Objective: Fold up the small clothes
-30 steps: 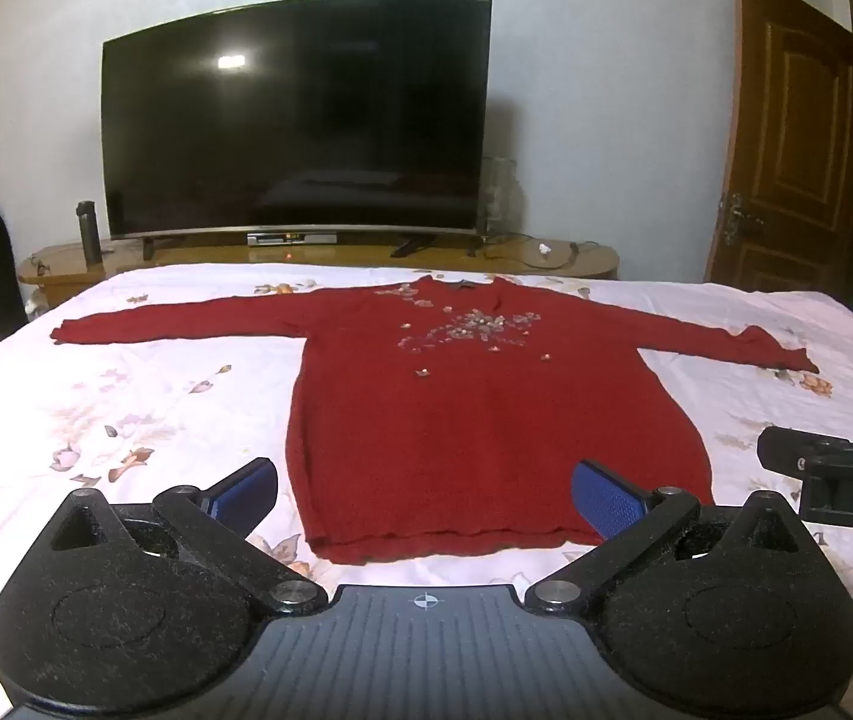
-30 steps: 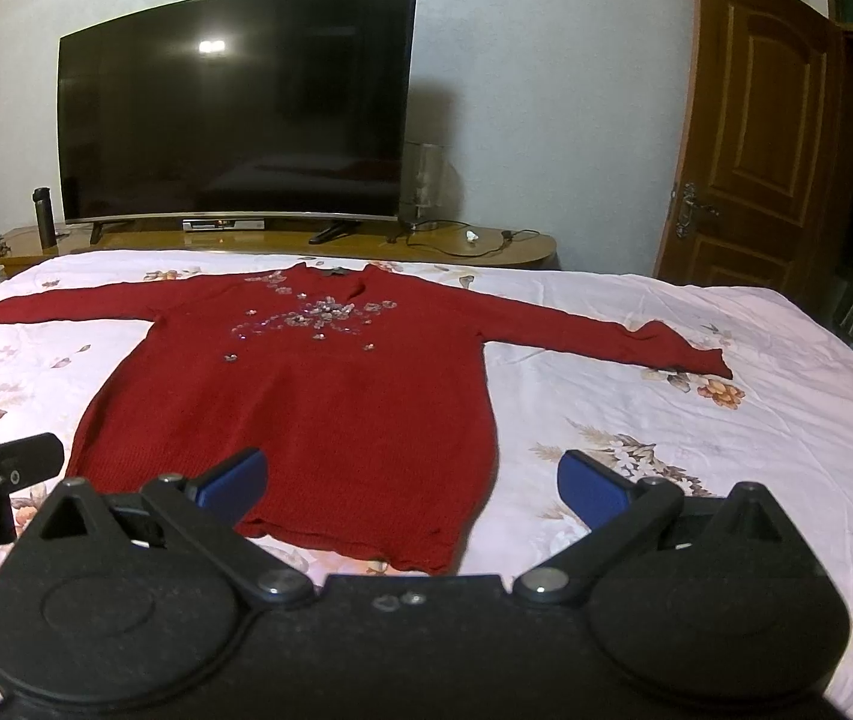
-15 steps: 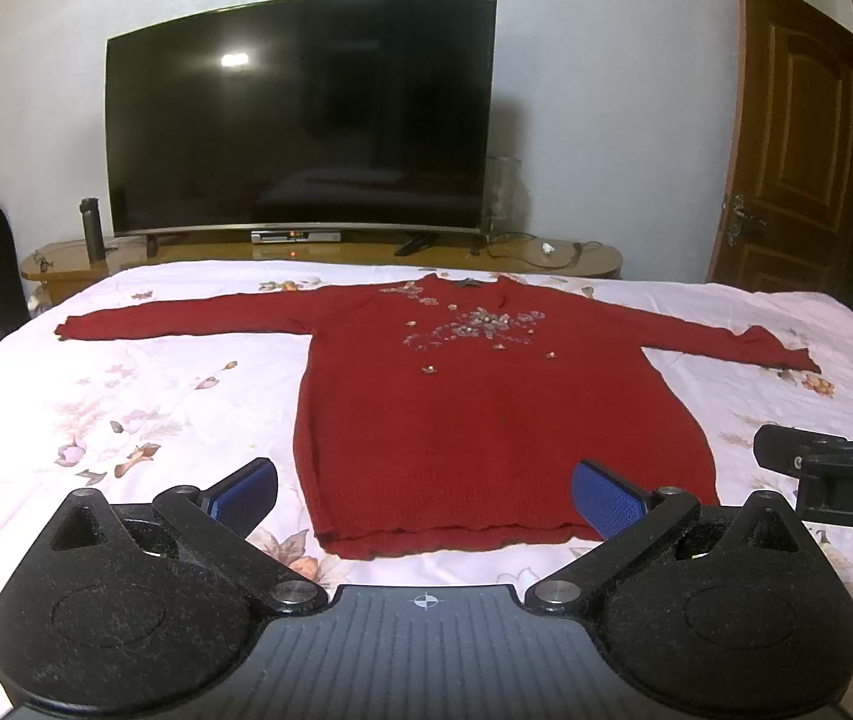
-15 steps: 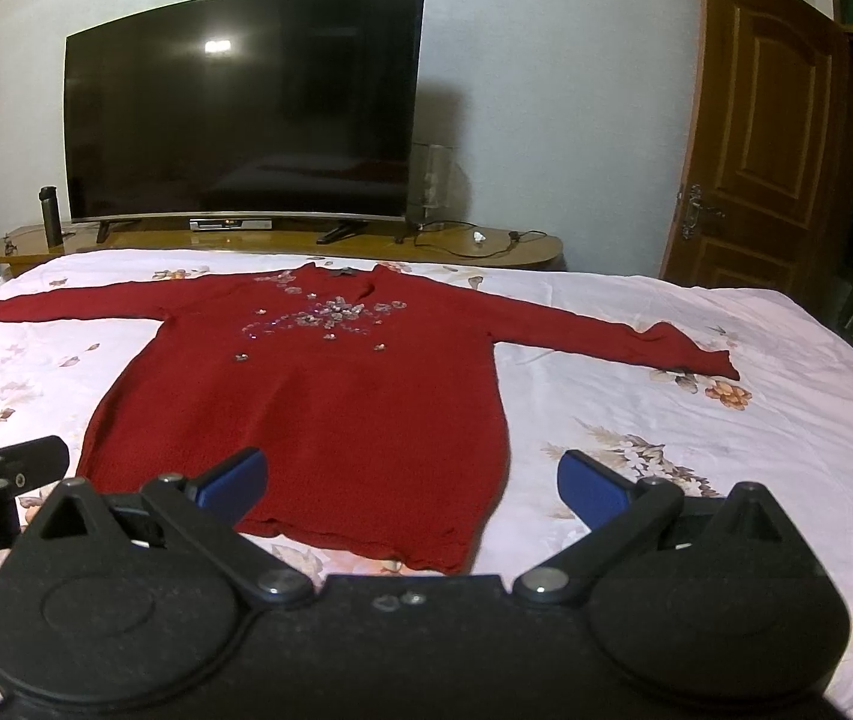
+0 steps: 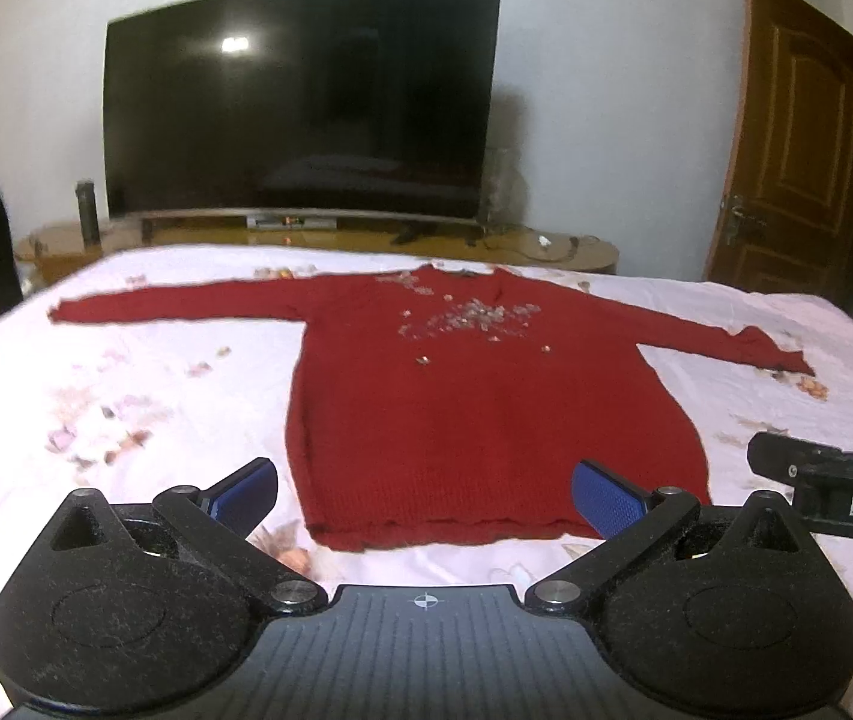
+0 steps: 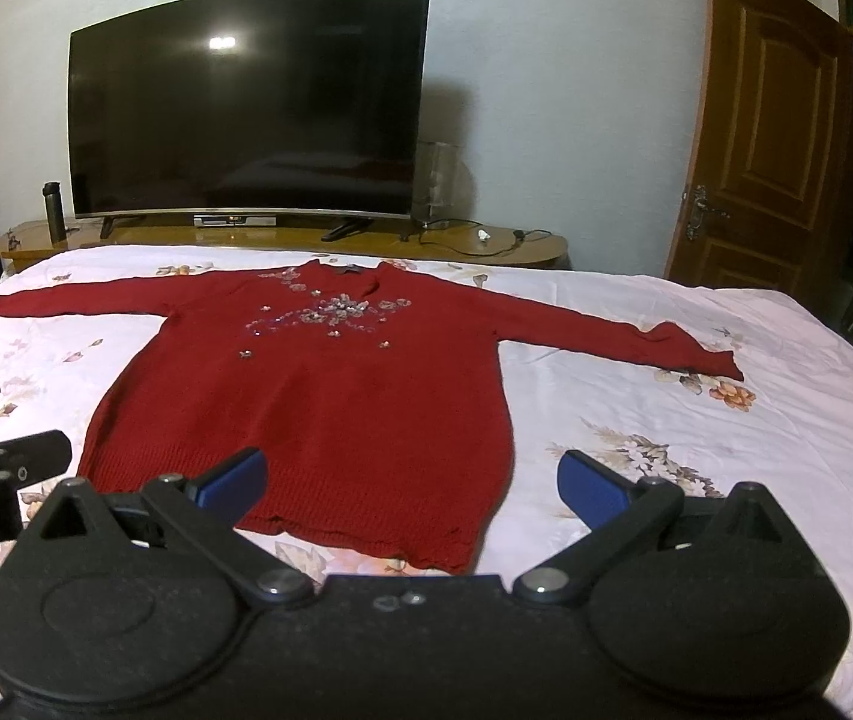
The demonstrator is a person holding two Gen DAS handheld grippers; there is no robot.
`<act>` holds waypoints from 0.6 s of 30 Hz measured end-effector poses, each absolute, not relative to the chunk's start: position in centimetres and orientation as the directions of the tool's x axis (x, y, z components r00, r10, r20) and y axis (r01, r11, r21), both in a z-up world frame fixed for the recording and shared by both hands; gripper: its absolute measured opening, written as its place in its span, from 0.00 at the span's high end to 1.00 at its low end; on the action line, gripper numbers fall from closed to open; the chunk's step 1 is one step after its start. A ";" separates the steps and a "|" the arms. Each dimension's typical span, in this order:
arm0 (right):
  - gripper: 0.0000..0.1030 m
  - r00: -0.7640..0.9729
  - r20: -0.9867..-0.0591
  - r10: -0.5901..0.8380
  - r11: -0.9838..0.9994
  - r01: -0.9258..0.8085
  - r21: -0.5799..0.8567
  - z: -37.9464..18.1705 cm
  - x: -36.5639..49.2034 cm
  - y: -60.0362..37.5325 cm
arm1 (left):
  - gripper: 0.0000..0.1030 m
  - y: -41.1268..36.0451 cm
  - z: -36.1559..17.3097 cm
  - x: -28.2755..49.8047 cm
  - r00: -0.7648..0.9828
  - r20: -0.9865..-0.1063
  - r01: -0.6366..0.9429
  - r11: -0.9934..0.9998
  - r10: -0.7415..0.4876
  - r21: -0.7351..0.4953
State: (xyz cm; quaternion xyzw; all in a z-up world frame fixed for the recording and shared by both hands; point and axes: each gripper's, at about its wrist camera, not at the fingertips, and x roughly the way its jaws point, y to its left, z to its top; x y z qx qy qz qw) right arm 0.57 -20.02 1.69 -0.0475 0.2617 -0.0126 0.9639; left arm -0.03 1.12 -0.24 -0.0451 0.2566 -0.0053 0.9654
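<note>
A red long-sleeved sweater (image 5: 486, 414) with sequins on the chest lies flat on the bed, both sleeves spread out; it also shows in the right wrist view (image 6: 330, 396). My left gripper (image 5: 424, 495) is open and empty, hovering just before the sweater's hem. My right gripper (image 6: 408, 483) is open and empty, over the hem's right corner. The right gripper also shows at the right edge of the left wrist view (image 5: 834, 480). The left gripper also shows at the left edge of the right wrist view (image 6: 0, 480).
The bed has a white floral sheet (image 6: 726, 450). Behind it a wooden TV stand (image 6: 282, 240) carries a large curved TV (image 6: 246, 114) and a dark bottle (image 6: 54, 210). A brown door (image 6: 762, 138) stands at the right.
Both grippers have moved slightly forward and left towards the sweater's hem; the left wrist view is now motion-blurred. Jaws stay open.
</note>
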 end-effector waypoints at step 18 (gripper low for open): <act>0.42 0.881 -0.452 -0.140 0.921 0.283 0.267 0.2 13.3 -43.8 | 0.00 0.5 -0.3 14.6 0.913 -0.389 0.024 0.969 -0.122 -0.247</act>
